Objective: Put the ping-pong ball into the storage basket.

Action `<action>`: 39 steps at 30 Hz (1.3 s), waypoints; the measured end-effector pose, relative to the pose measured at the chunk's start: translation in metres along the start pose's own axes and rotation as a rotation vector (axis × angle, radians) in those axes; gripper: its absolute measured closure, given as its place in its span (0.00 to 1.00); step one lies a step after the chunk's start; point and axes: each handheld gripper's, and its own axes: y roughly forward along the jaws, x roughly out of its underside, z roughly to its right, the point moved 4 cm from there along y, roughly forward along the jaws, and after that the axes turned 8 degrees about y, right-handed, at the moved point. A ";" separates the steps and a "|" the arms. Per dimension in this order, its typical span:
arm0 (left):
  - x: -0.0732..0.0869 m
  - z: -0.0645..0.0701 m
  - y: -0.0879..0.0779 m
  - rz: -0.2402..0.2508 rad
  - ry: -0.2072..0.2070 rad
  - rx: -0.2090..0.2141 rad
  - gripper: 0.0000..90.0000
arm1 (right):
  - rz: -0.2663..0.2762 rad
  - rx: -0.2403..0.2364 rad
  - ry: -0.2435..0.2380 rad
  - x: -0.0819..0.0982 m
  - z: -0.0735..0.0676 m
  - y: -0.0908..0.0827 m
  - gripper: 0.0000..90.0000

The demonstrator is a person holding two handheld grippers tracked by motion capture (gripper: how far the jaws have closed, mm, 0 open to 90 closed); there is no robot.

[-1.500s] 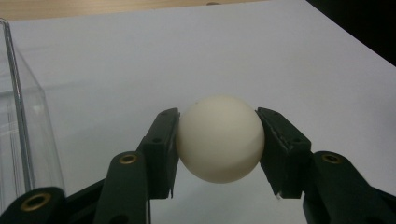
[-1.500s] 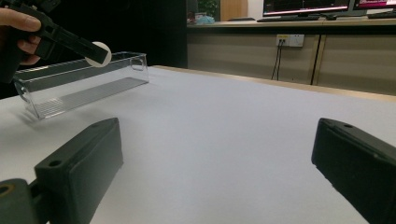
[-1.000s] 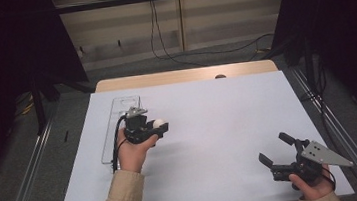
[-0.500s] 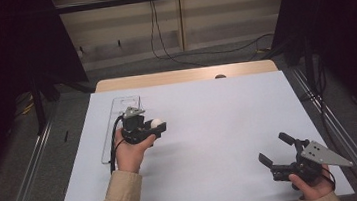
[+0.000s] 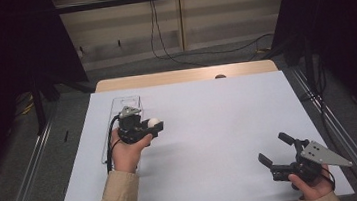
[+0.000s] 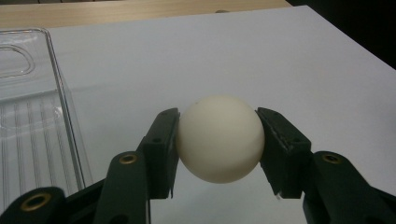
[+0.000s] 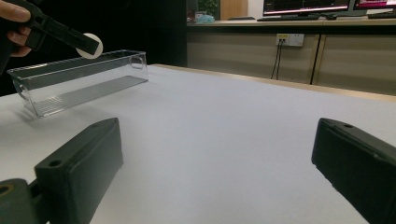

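Observation:
A white ball (image 6: pixel 219 137) sits clamped between the two black jaws of my left gripper (image 5: pixel 153 126), which is shut on it and held above the white table, just right of a clear plastic tray (image 5: pixel 118 119). From the right gripper view the same ball (image 7: pixel 88 45) hangs over the tray (image 7: pixel 79 79). My right gripper (image 5: pixel 275 150) rests low near the table's front right corner, jaws spread wide with nothing between them.
The white sheet (image 5: pixel 219 121) covers the table, with a wooden edge (image 5: pixel 184 76) at the back. Metal rails (image 5: pixel 28 176) run along both sides. Cables hang on the far wall.

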 end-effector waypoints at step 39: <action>0.007 -0.011 -0.008 -0.005 0.003 -0.030 0.57 | 0.001 -0.001 -0.004 0.000 0.000 0.000 0.02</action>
